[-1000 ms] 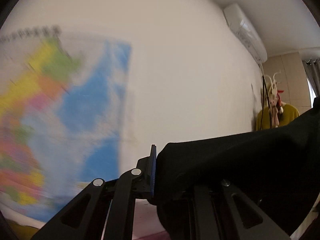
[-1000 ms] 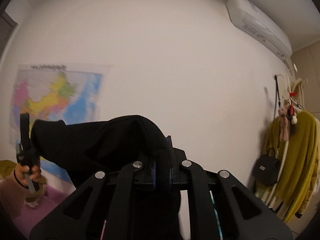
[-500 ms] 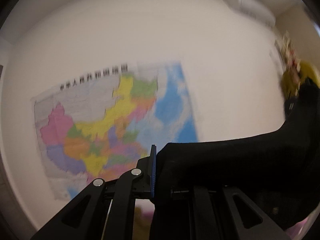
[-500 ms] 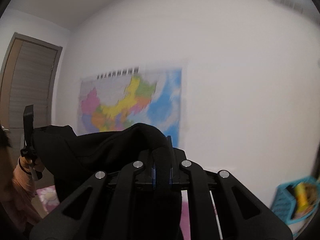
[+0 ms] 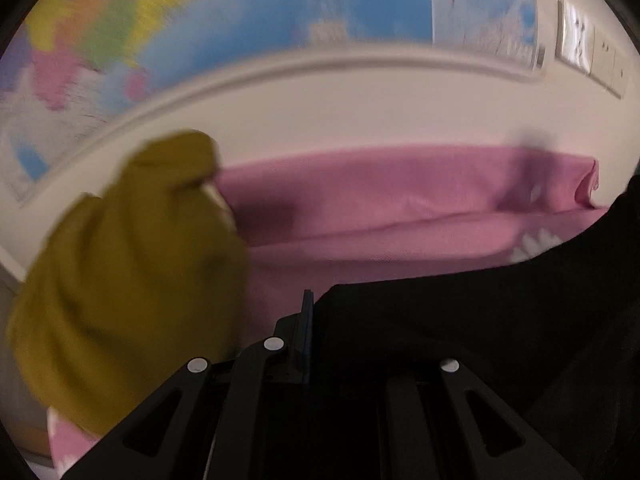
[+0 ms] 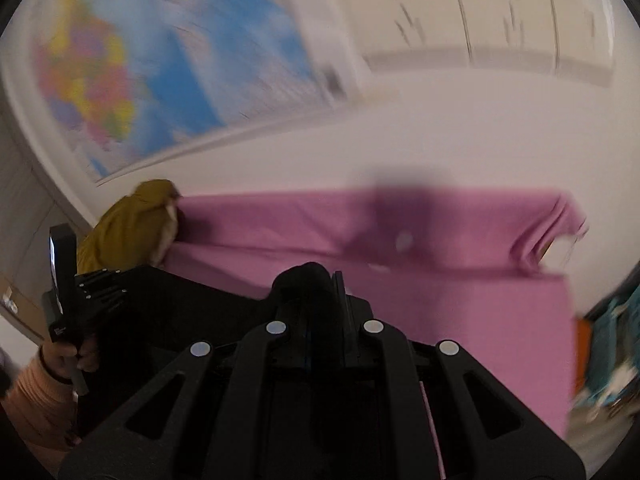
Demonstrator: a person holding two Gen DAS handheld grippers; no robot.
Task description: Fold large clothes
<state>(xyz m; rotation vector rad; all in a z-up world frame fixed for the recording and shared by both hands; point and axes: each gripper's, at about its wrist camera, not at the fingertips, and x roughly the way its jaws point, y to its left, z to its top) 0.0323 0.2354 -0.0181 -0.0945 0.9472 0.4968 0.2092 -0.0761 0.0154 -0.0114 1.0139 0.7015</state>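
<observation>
The black garment (image 6: 192, 304) is held stretched between both grippers, left (image 5: 316, 320) and right (image 6: 320, 288), fingers clamped shut on its edge, above the pink bed (image 6: 460, 300). Laying it flat comes next (mustard bundle (image 5: 120, 280) at nine o'clock).

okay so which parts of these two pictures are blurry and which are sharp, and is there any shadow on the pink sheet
Left wrist view: wall map and mustard garment smeared; the gripper frame is sharp. Right wrist view: map and cabinets streaked, the gripper frame crisp, and a soft dark shadow on the pink sheet.
</observation>
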